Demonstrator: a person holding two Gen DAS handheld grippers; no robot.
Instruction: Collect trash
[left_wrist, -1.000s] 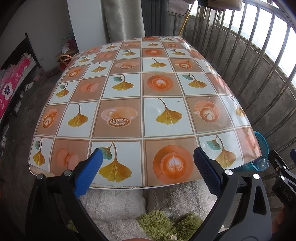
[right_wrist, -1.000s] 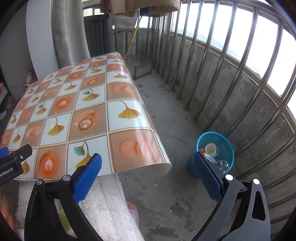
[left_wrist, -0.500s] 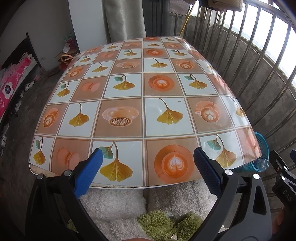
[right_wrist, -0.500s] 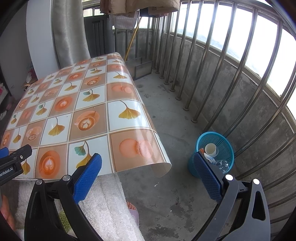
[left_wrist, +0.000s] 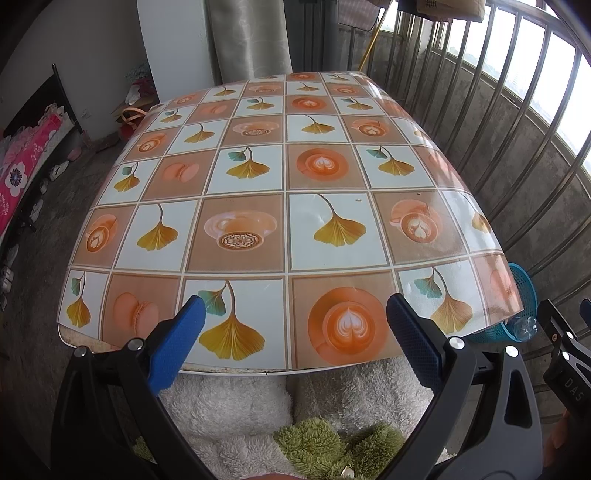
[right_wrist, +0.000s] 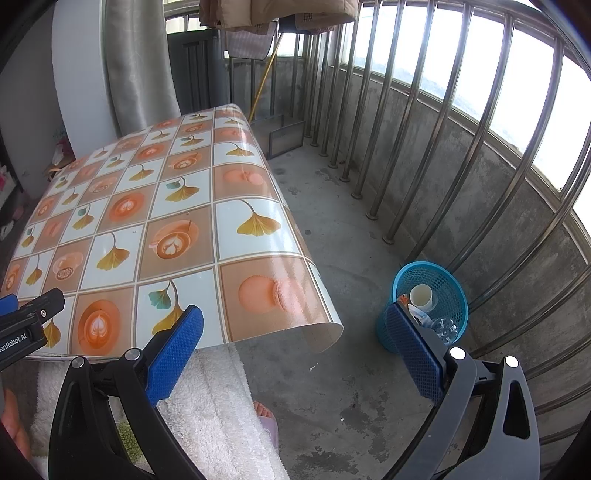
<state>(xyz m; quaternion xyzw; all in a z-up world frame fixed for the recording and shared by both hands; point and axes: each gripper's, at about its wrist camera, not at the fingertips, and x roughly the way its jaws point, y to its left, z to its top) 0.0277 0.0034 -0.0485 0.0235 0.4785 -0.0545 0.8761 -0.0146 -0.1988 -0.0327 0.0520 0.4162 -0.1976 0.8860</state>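
A blue mesh bin (right_wrist: 439, 284) stands on the concrete floor by the railing, right of the table. Inside it lie a white paper cup (right_wrist: 421, 295), a crushed clear plastic bottle (right_wrist: 445, 328) and other scraps. The left wrist view shows only the bin's edge (left_wrist: 524, 284) past the table's right corner. My left gripper (left_wrist: 295, 325) hangs open over the table's near edge with nothing between its fingers. My right gripper (right_wrist: 295, 332) is open too, held above the floor with its right pad (right_wrist: 413, 350) in front of the bin. The table (left_wrist: 258, 177), under a ginkgo-and-coffee-patterned cloth, carries no loose item.
The cloth's corner (right_wrist: 317, 332) overhangs and curls up near the bin. Steel railing bars (right_wrist: 424, 155) and a low concrete wall close the right side. A person in a white fluffy garment (right_wrist: 214, 398) stands at the table's near edge, one foot (right_wrist: 264, 411) showing. Bedding (left_wrist: 18, 173) lies far left.
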